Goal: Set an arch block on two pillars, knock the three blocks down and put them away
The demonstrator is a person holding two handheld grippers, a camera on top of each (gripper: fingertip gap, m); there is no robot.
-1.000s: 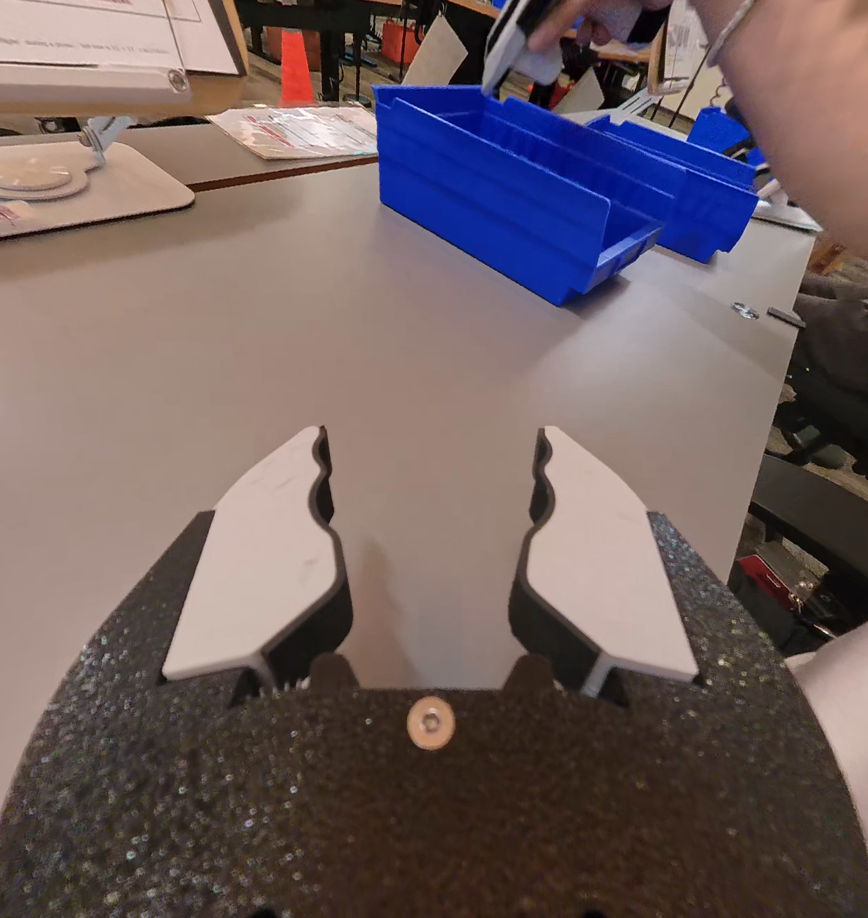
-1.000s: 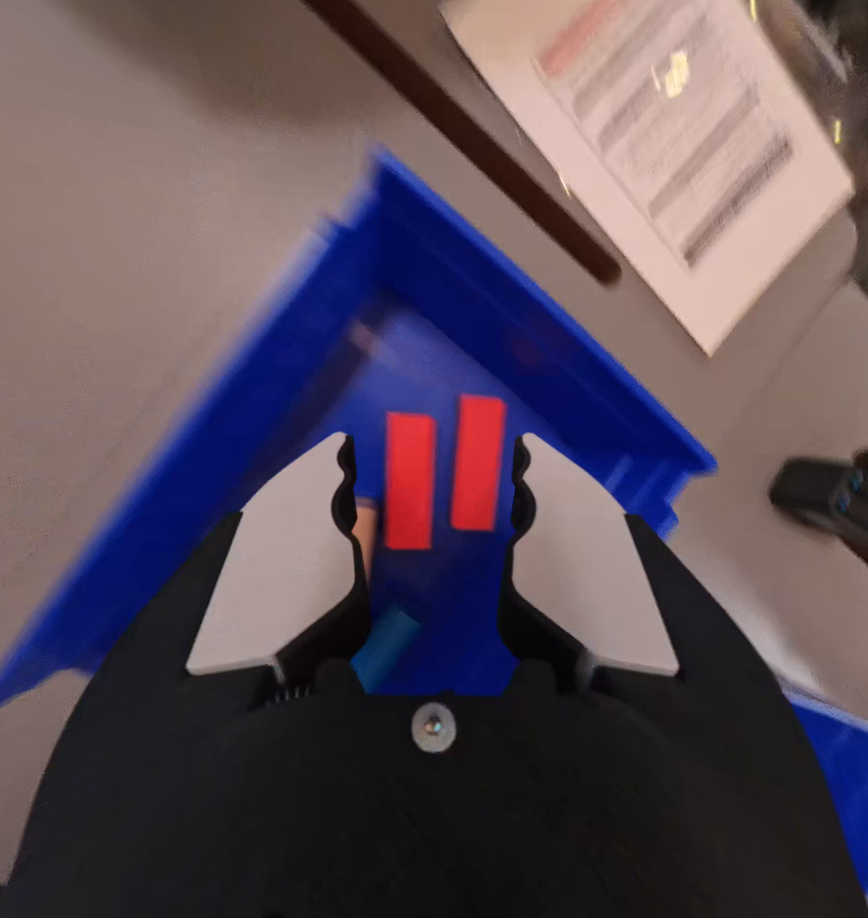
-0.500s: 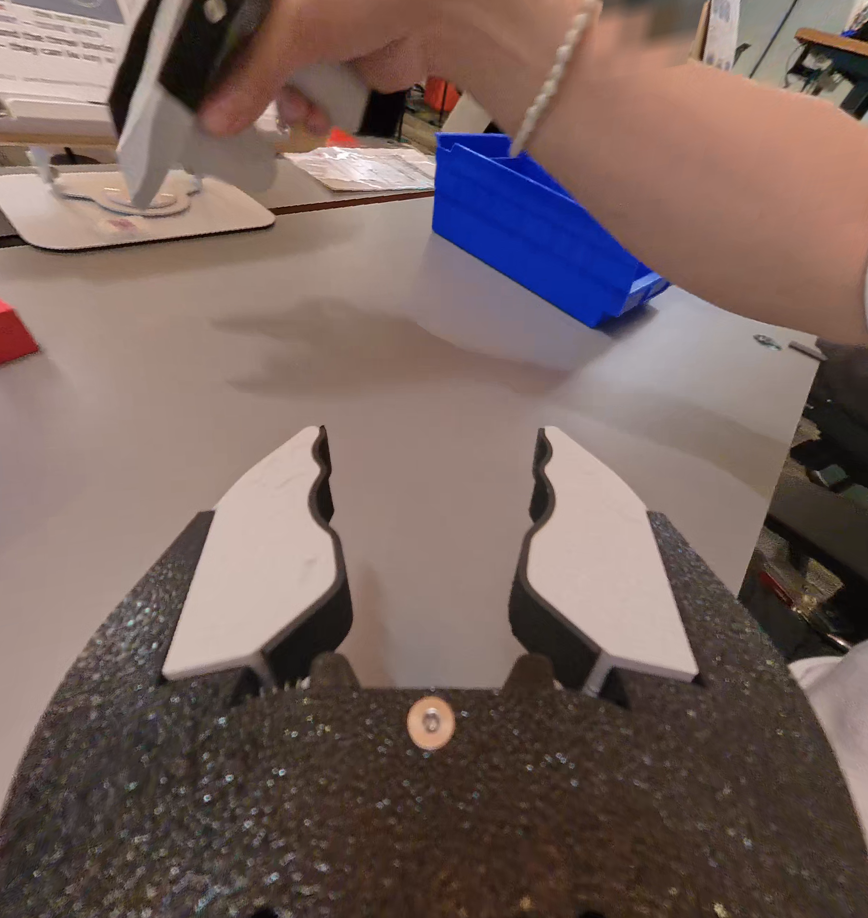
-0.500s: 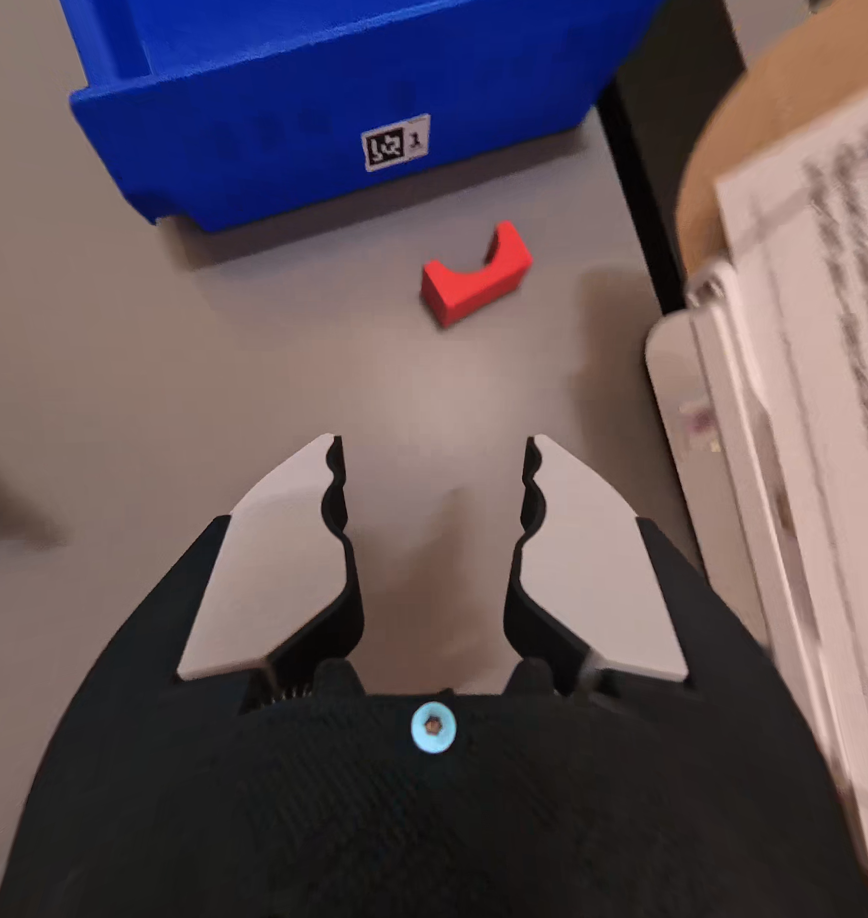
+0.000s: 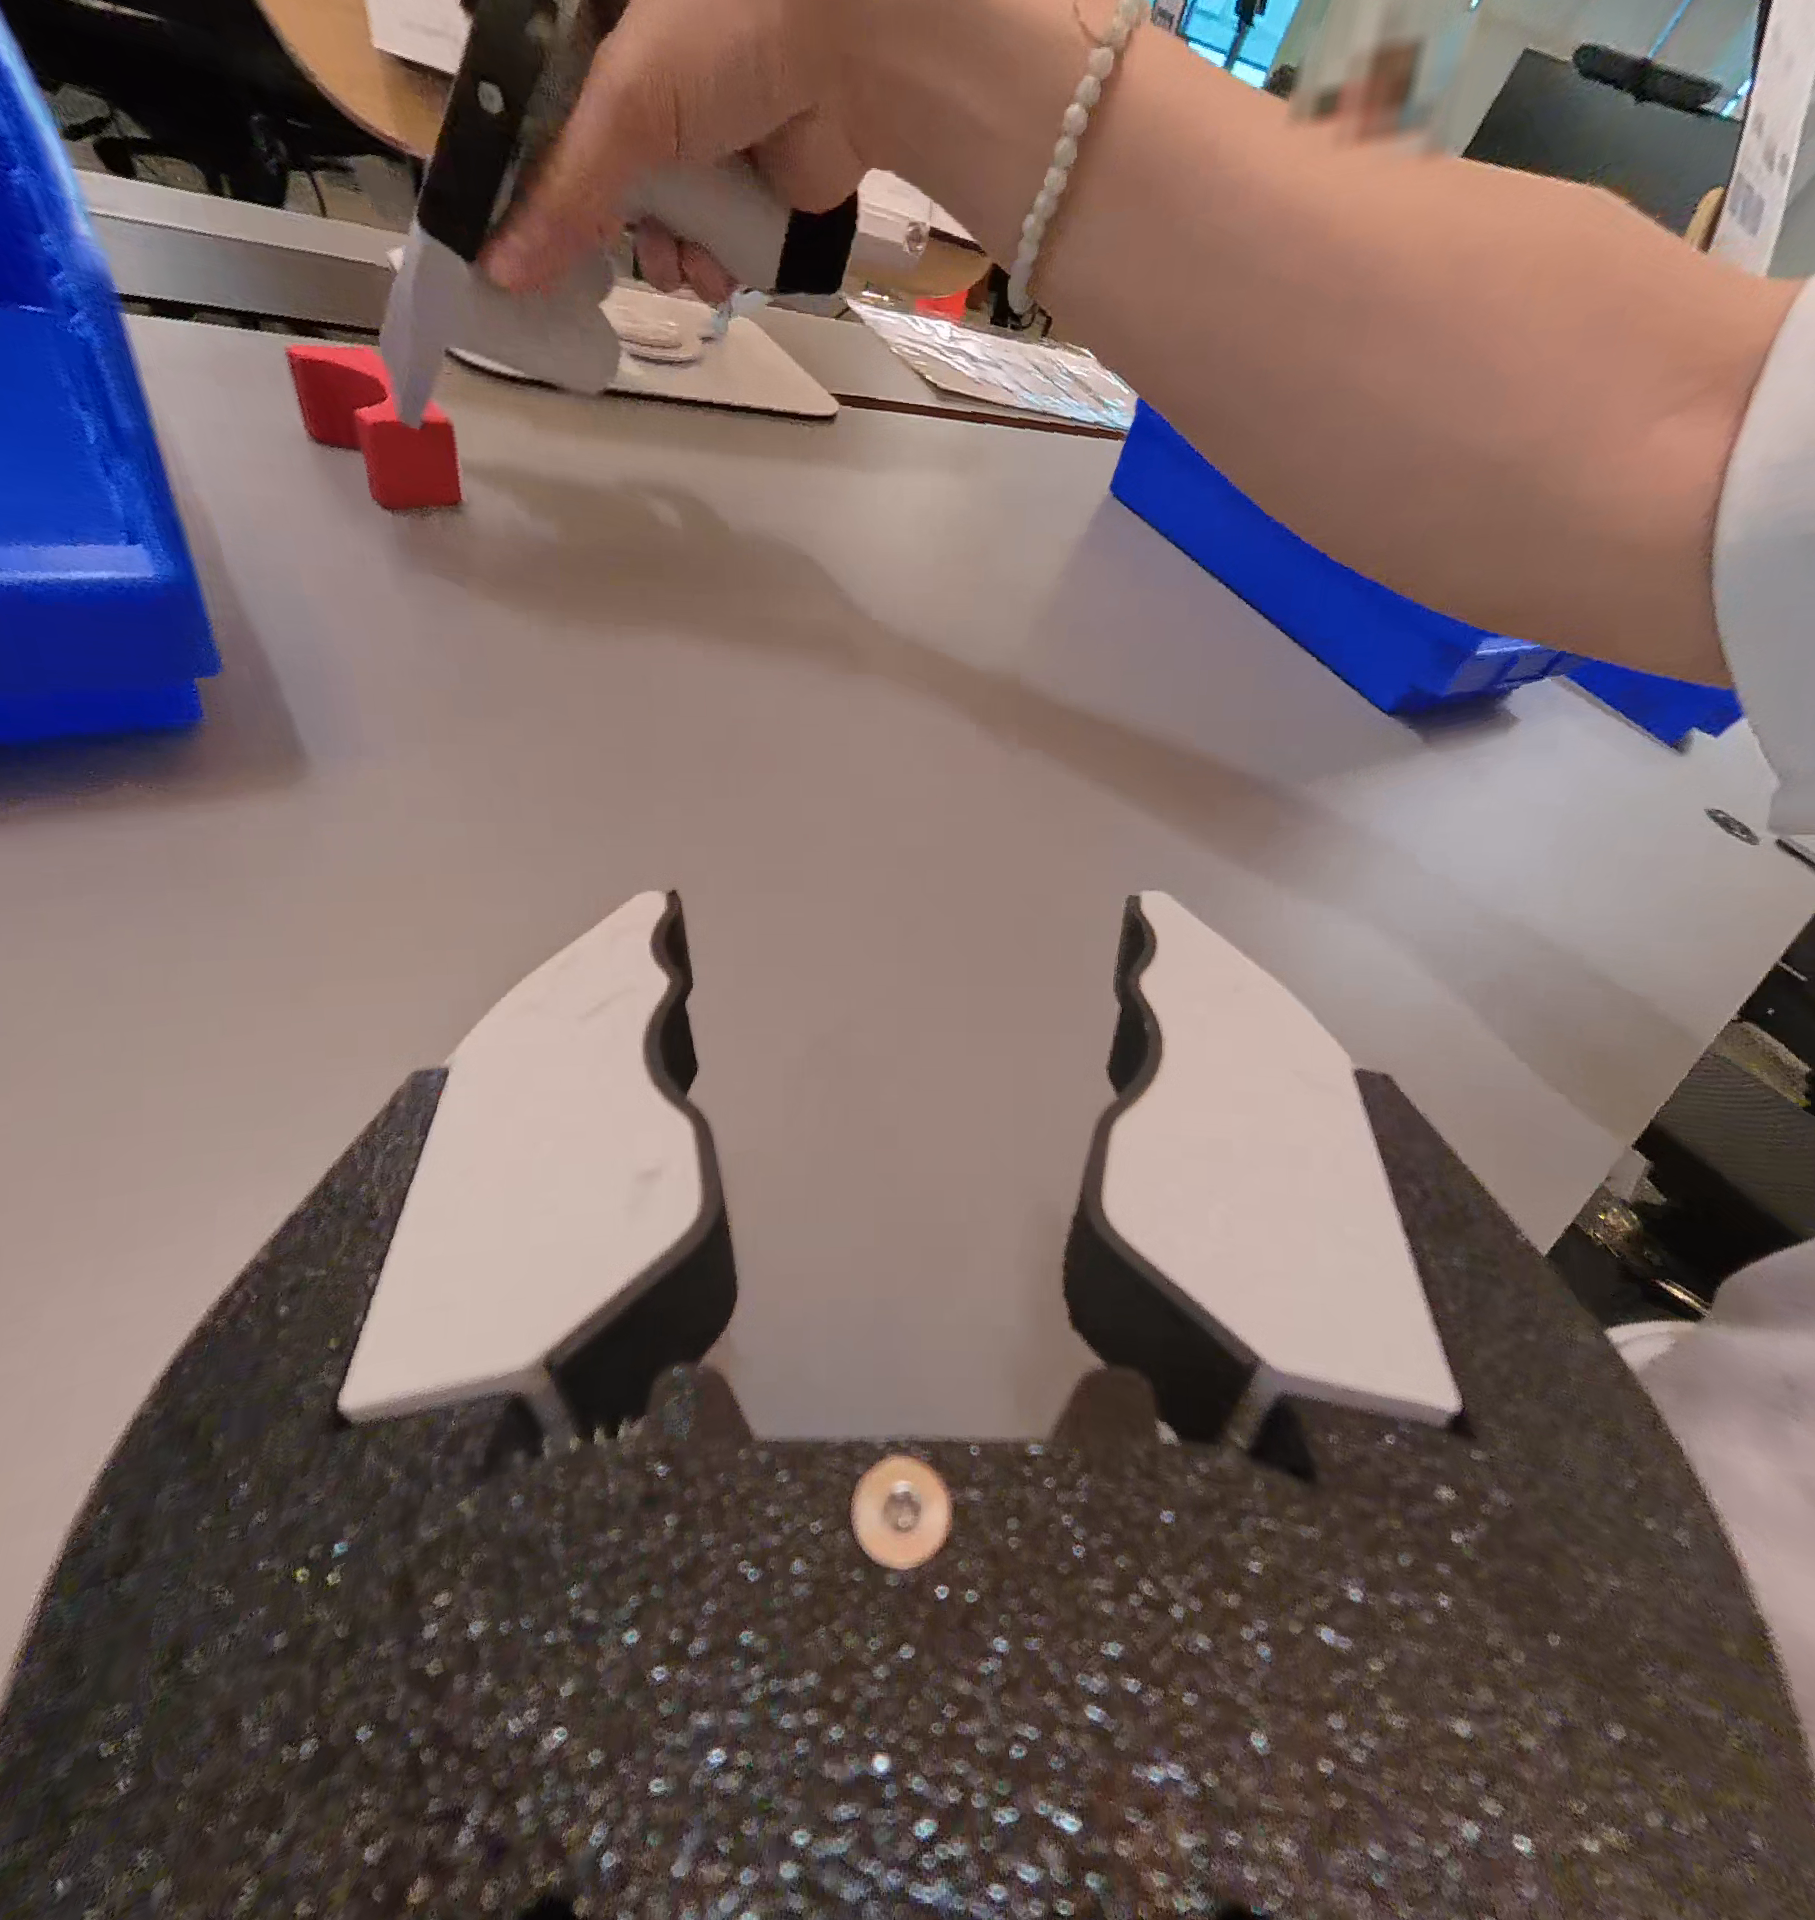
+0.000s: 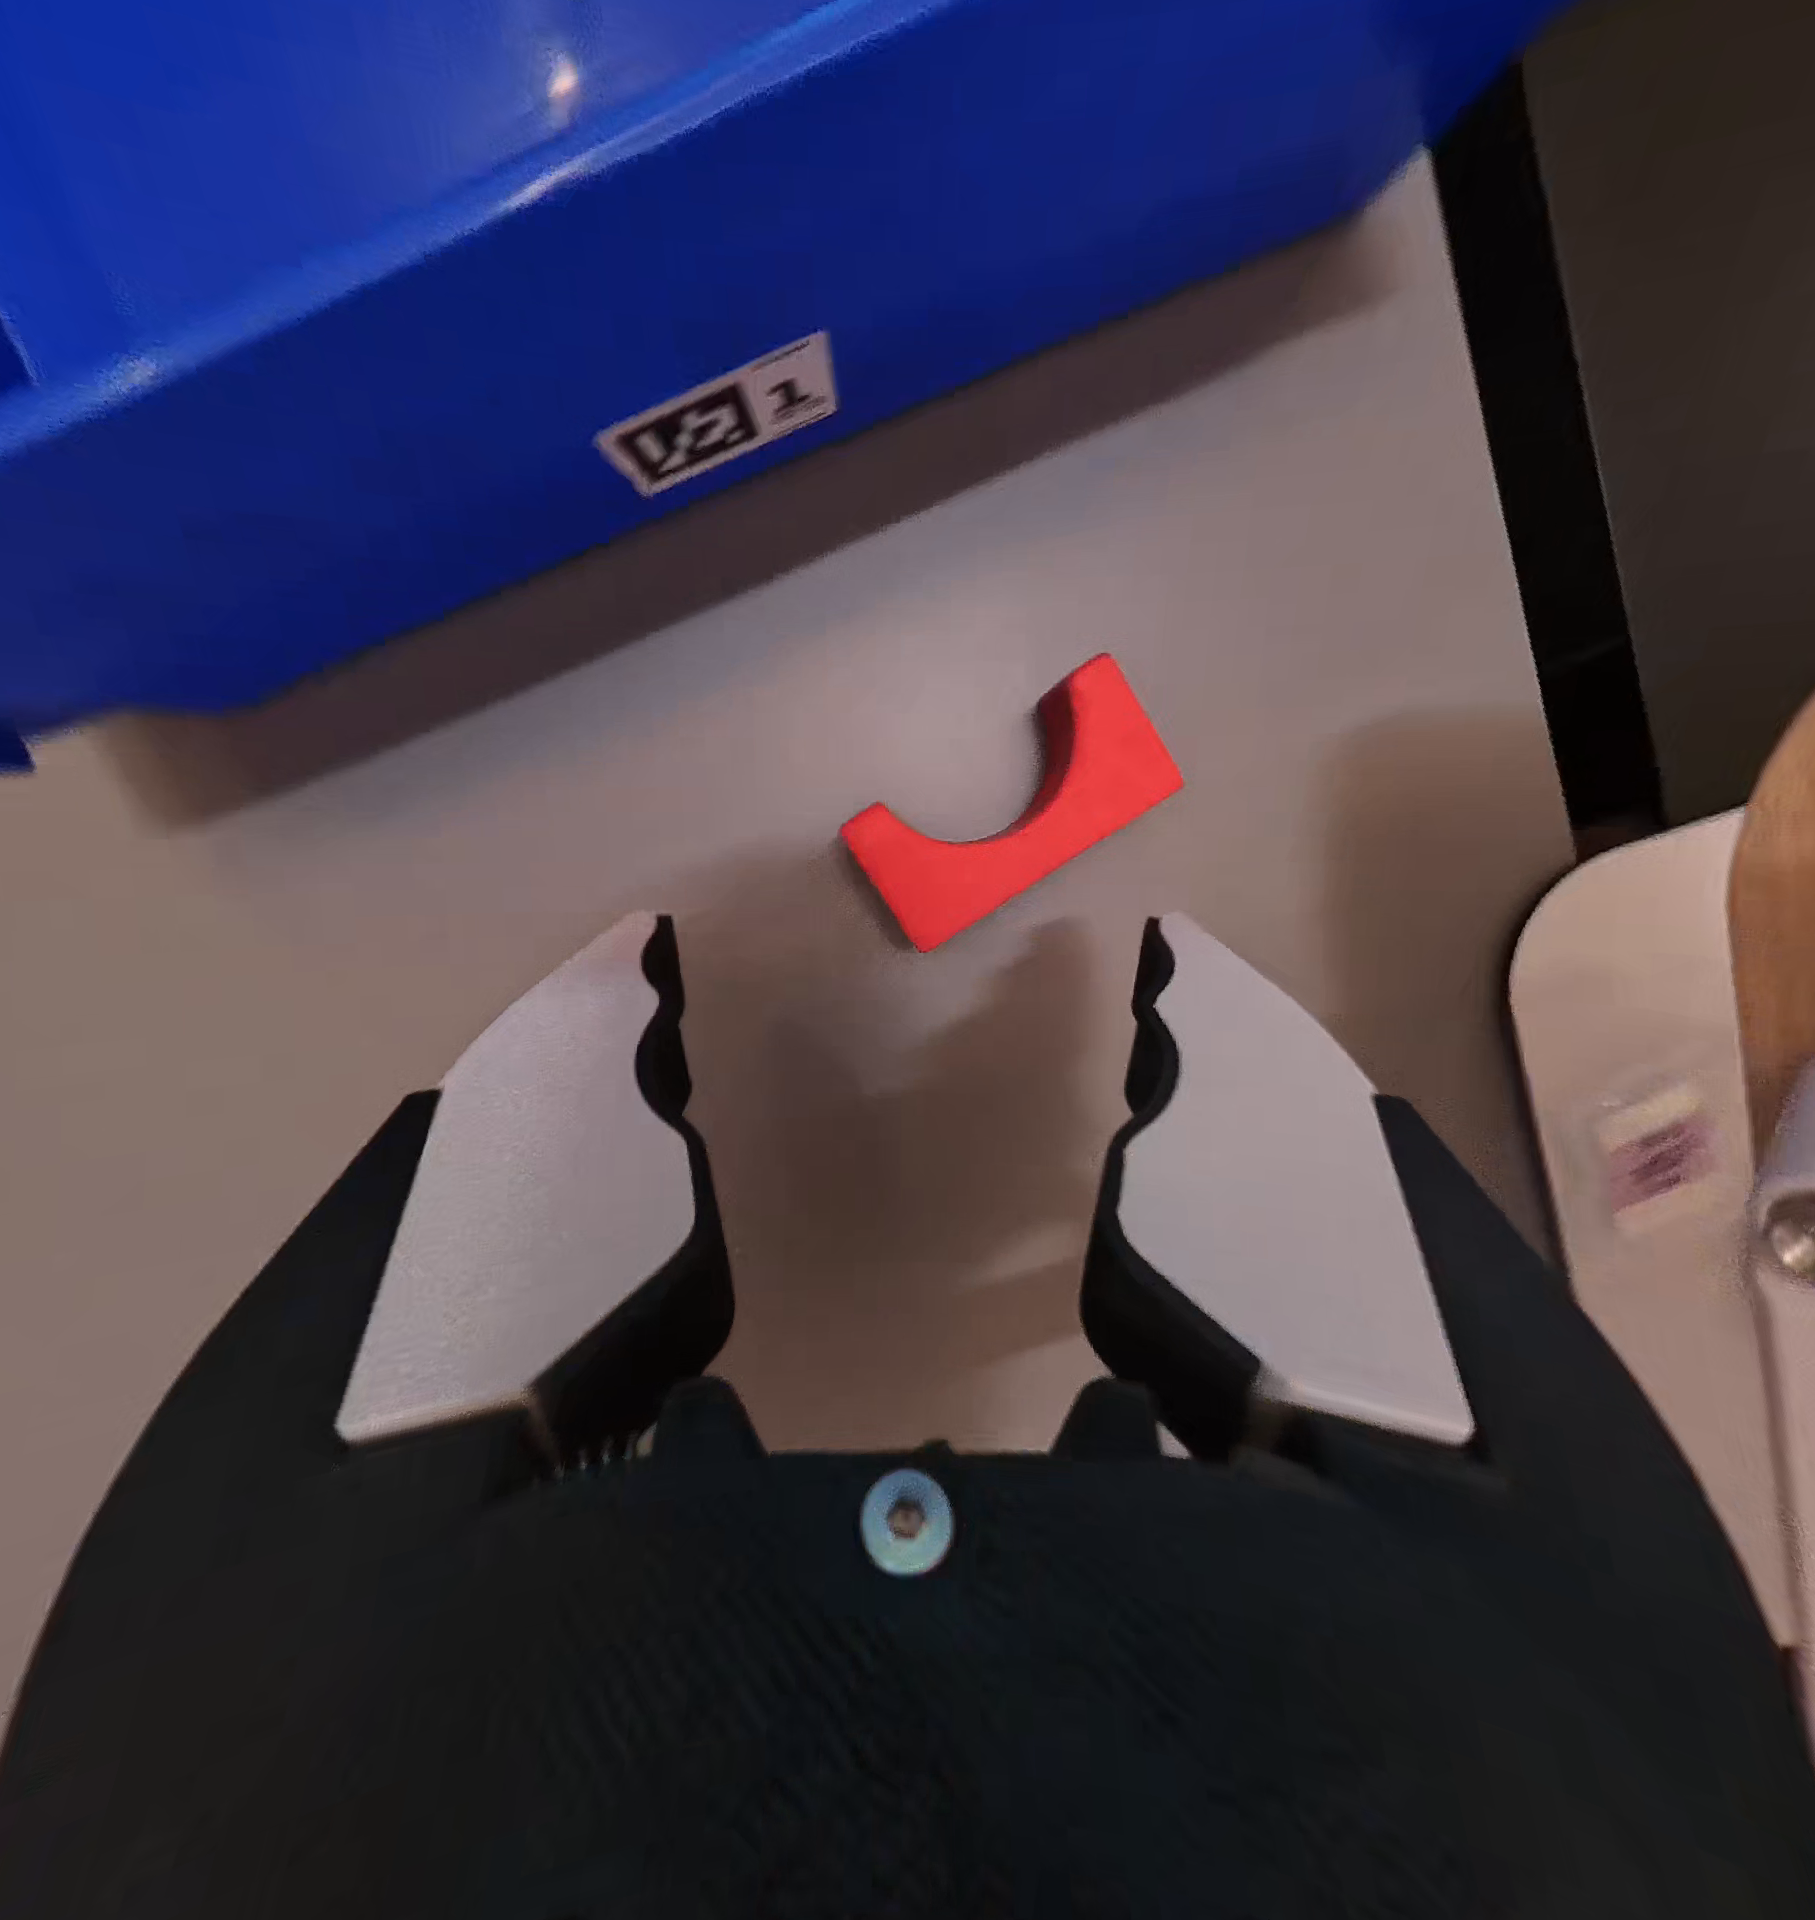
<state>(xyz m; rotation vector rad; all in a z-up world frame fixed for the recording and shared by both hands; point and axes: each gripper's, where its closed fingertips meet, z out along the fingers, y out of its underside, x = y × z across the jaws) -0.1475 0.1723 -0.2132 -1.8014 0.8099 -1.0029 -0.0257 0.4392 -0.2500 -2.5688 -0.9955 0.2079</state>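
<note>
A red block with a half-round notch (image 6: pixel 1007 821) lies flat on the grey table (image 6: pixel 467 935), just beyond my right gripper (image 6: pixel 908 925), which is open, empty and points down at it. The same red block (image 5: pixel 378 421) shows far left in the left wrist view, with the right gripper's white fingers (image 5: pixel 415 332) right above it, held by a hand. My left gripper (image 5: pixel 903 904) is open and empty, low over bare table (image 5: pixel 778 748).
A blue bin (image 6: pixel 467 260) with a small sticker stands just behind the red block; it also shows at the left edge of the left wrist view (image 5: pixel 41 468). Another blue bin (image 5: pixel 1350 603) stands at the right. A white stand base (image 6: pixel 1661 1143) lies to the right.
The right gripper left the blue bin on the right, swung across the table to the left and came down close over the red block. The left gripper's view turned left; its jaws stayed open.
</note>
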